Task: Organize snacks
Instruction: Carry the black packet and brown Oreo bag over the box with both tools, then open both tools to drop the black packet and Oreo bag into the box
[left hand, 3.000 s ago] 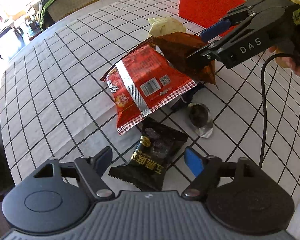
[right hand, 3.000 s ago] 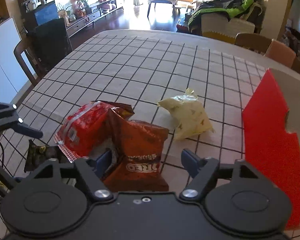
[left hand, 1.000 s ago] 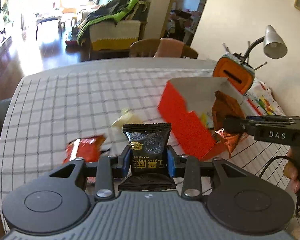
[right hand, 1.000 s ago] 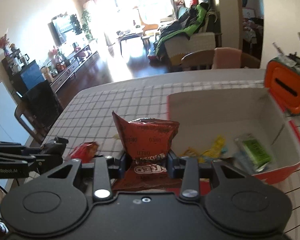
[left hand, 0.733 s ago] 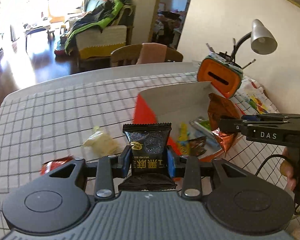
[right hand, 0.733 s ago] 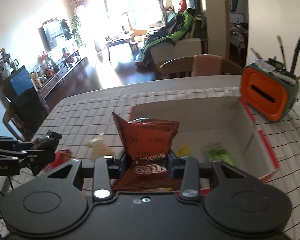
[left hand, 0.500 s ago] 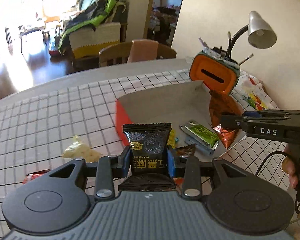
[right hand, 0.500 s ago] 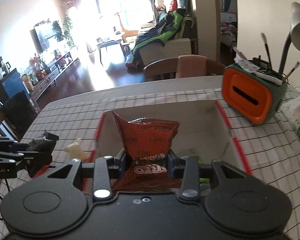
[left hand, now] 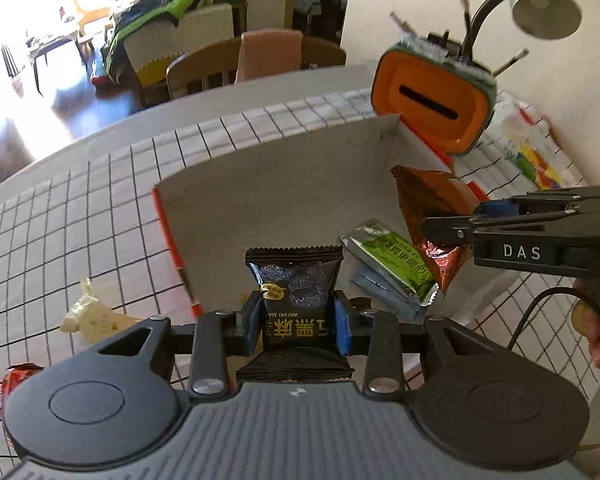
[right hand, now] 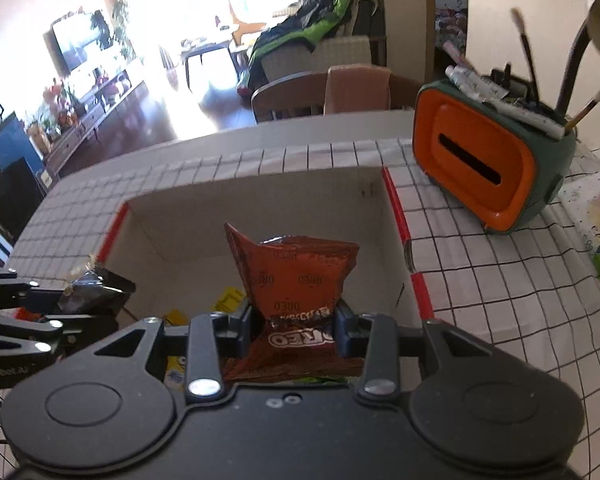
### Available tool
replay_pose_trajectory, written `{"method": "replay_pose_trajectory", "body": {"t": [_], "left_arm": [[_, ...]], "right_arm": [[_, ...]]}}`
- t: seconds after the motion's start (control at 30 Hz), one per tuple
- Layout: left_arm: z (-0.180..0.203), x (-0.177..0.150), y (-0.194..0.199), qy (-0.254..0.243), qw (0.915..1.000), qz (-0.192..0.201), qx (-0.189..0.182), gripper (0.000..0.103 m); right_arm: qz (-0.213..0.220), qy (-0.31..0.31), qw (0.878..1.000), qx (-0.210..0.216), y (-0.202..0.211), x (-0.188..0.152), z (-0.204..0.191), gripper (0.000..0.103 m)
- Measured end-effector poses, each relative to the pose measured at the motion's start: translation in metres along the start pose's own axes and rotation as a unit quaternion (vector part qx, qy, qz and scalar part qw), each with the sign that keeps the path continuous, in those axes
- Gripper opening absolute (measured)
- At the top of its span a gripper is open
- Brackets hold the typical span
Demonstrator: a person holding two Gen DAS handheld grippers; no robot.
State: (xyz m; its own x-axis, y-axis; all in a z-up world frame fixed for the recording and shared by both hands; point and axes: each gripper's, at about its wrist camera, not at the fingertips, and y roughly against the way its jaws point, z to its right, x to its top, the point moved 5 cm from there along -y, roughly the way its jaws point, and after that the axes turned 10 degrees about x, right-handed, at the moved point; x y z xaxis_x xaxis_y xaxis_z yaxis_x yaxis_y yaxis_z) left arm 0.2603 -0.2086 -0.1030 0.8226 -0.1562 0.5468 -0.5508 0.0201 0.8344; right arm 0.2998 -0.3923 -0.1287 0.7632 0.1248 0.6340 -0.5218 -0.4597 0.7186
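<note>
My left gripper [left hand: 296, 322] is shut on a black snack packet [left hand: 296, 276], which stands upright above the near edge of the red box with a white inside [left hand: 280, 172]. The right gripper [right hand: 298, 328] is shut on a brown Oreo packet [right hand: 296, 276] and hangs over the box's [right hand: 260, 204] open inside. In the left wrist view the right gripper [left hand: 452, 224] comes in from the right with the Oreo packet [left hand: 428, 200] over the box. A green packet [left hand: 392, 256] and small yellow packets [right hand: 228, 298] lie in the box.
A pale yellow snack bag [left hand: 88, 316] and a red packet [left hand: 18, 376] lie on the checked tablecloth left of the box. An orange and green holder with brushes [right hand: 480, 164] stands behind the box on the right, under a desk lamp [left hand: 544, 4]. A chair [right hand: 320, 92] stands at the far table edge.
Both grippers have carried their packets sideways and slightly down, from beside the box to over it. The box now fills the middle of both views. Neither grip has changed.
</note>
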Motion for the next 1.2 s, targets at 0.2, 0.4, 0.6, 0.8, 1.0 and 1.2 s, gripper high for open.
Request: {"method": "replay_pose_trajectory", "body": {"t": [0.2,0.4,0.6,0.8,1.0,1.2], "left_arm": [[0.013,0.01,-0.026,-0.009,0.9994,-0.031,0.009,0.035],[0.02,0.016,-0.043,-0.017,0.9974,-0.065,0.026,0.035],[0.021,0.019,-0.062,-0.019,0.9924,-0.115,0.039,0.035],[0.02,0.017,-0.071,-0.004,0.989,-0.143,0.036,0.036],[0.023,0.017,-0.072,-0.006,0.989,-0.142,0.041,0.04],[0.026,0.021,-0.057,-0.008,0.9937,-0.106,0.035,0.052]], "right_arm": [[-0.036,0.025,0.999,0.003,-0.022,0.003,0.003,0.037],[-0.071,0.04,0.997,0.001,-0.041,0.007,0.006,0.037],[-0.104,0.051,0.993,-0.002,-0.054,0.005,0.009,0.037],[-0.1,0.053,0.994,0.0,-0.051,0.001,0.012,0.038],[-0.1,0.038,0.994,0.003,-0.049,0.001,0.018,0.043],[-0.083,0.035,0.996,0.009,-0.038,0.001,0.014,0.061]]}}
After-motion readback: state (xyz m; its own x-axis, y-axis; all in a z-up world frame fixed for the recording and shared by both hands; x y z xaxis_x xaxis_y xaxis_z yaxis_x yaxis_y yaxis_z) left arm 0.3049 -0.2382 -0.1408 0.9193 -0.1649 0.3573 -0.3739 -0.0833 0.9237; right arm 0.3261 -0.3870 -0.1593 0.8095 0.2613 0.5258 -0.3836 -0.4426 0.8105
